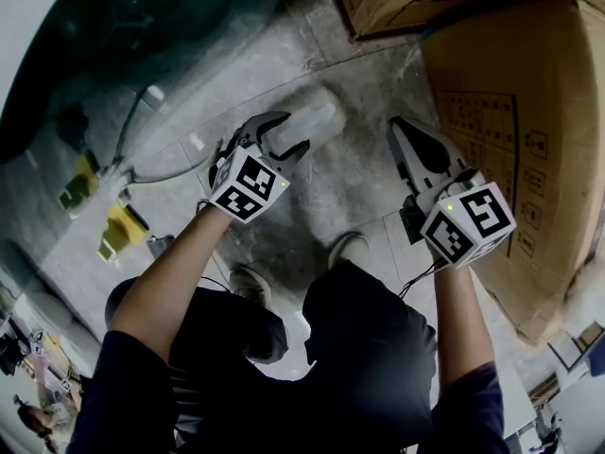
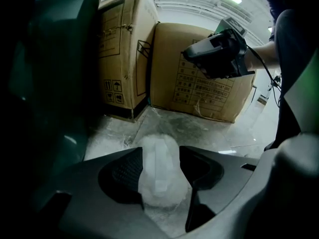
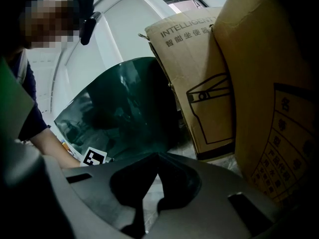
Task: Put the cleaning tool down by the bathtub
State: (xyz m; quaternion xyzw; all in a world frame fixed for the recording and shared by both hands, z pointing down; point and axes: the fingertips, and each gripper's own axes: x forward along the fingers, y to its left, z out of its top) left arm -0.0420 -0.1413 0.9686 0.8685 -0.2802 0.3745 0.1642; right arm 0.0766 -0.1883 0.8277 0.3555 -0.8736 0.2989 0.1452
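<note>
Only get a proper look at the glossy dark-green bathtub (image 3: 124,103) from the right gripper view, plus the right gripper (image 3: 158,156) pinched shut on nothing. Matte cardboard boxes (image 1: 510,112) opposite. From the left gripper view, can see the left gripper (image 2: 160,151) gaping round the fluffy white cleaning tool (image 2: 158,176), loose on gritty concrete floor (image 2: 199,128) near the tub.

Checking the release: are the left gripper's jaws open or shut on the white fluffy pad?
Open: the left gripper has its jaws apart, the white fluffy pad lying unclamped between them.

I find the green bathtub (image 1: 113,26) walling off the left gripper's (image 1: 291,132) left. Cardboard boxes (image 1: 510,93) block ahead and right. The floor strip (image 1: 350,173) between is passable.
</note>
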